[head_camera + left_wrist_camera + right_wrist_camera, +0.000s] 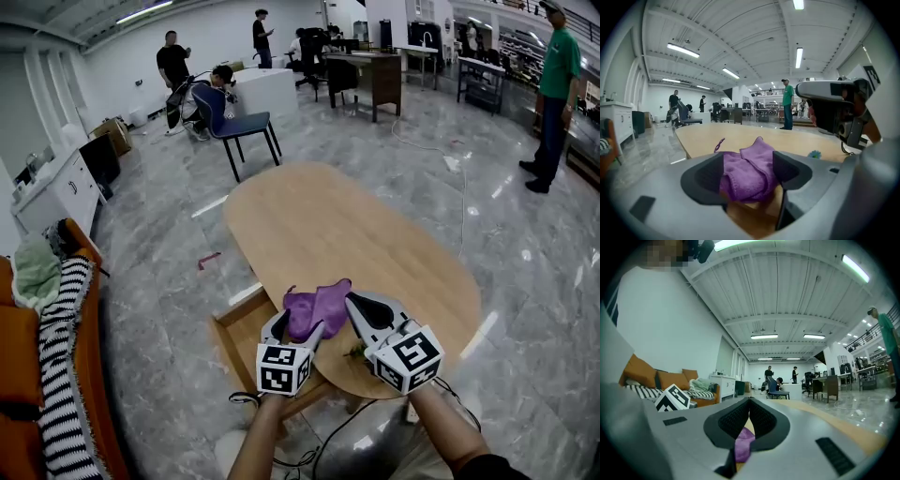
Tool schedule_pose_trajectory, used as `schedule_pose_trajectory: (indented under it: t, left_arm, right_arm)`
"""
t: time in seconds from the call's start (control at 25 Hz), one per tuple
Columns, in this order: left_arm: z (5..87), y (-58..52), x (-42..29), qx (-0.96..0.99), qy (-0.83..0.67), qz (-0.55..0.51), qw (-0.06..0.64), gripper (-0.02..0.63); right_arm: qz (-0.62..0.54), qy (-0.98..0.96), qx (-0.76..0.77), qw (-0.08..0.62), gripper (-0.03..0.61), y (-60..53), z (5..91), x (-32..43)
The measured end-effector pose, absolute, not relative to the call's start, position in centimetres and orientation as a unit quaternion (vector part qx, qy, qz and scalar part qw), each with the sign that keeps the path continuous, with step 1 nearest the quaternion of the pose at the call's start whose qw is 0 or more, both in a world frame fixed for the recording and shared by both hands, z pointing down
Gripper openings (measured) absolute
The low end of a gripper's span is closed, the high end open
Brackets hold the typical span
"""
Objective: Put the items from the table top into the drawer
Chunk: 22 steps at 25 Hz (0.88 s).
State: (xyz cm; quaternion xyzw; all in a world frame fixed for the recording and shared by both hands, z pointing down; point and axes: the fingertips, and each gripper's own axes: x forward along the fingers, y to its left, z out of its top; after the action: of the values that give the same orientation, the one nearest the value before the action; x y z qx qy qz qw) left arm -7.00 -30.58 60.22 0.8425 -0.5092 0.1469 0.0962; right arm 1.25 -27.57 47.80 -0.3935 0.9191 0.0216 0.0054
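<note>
**Left tongs point(747, 171) spread round the purple cloth point(750, 171); right tongs point(750, 401) closed beside them.**

Nearest me, the left jaws stand wide apart with the cloth bunched loosely between them, neither pad pressing it. I judge this a release rather than a grip. Just below and to the left of these tongs sits the open drawer point(234, 330), which is why the cloth is at this near edge of the table point(375, 234). The right jaws meet at their tips. Purple shows beneath them (apparently lying behind, not nipped). A small blue-green item point(814, 153) lies just beyond on the right, and further off the tabletop looks bare.
</note>
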Motion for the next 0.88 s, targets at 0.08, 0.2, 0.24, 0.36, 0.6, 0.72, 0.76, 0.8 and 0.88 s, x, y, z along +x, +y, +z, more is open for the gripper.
schedule_pose_trajectory:
  t: [0.08, 0.2, 0.24, 0.36, 0.6, 0.72, 0.76, 0.8, 0.88]
  left_arm:
    - [60.7, -31.0, -7.2, 0.839, -0.512, 0.152, 0.103, 0.322]
    - [61.3, -31.5, -7.2, 0.838, -0.51, 0.158, 0.111, 0.321]
    - [61.6, -31.6, -7.1, 0.839, -0.508, 0.161, 0.113, 0.321]
    - [61.9, -31.7, -6.8, 0.842, -0.5, 0.164, 0.122, 0.319]
    - [62.1, -31.5, -5.8, 0.854, -0.481, 0.157, 0.124, 0.206]
    - [61.8, -31.3, -5.6, 0.857, -0.478, 0.156, 0.112, 0.153]
    - [61.6, -31.2, -5.6, 0.858, -0.478, 0.156, 0.109, 0.136]
    - [61.5, -31.2, -5.6, 0.858, -0.477, 0.155, 0.107, 0.122]
    - [61.4, -31.2, -5.6, 0.859, -0.478, 0.154, 0.104, 0.096]
  right_arm:
    - [0.024, 0.918, -0.396, 0.005, 0.017, -27.6, 47.8, 1.2]
    - [0.026, 0.917, -0.398, 0.005, 0.017, -27.6, 47.9, 1.4]
    - [0.026, 0.916, -0.399, 0.006, 0.017, -27.5, 47.9, 1.4]
    - [0.025, 0.915, -0.402, 0.006, 0.017, -27.4, 47.9, 1.5]
    - [0.026, 0.912, -0.409, 0.004, 0.017, -27.3, 48.2, 2.1]
    - [0.027, 0.911, -0.411, 0.004, 0.017, -27.2, 48.1, 2.1]
    - [0.026, 0.911, -0.411, 0.004, 0.017, -27.2, 48.1, 2.1]
    - [0.026, 0.911, -0.411, 0.003, 0.017, -27.2, 48.1, 2.1]
    - [0.024, 0.911, -0.412, 0.002, 0.017, -27.2, 48.2, 2.1]
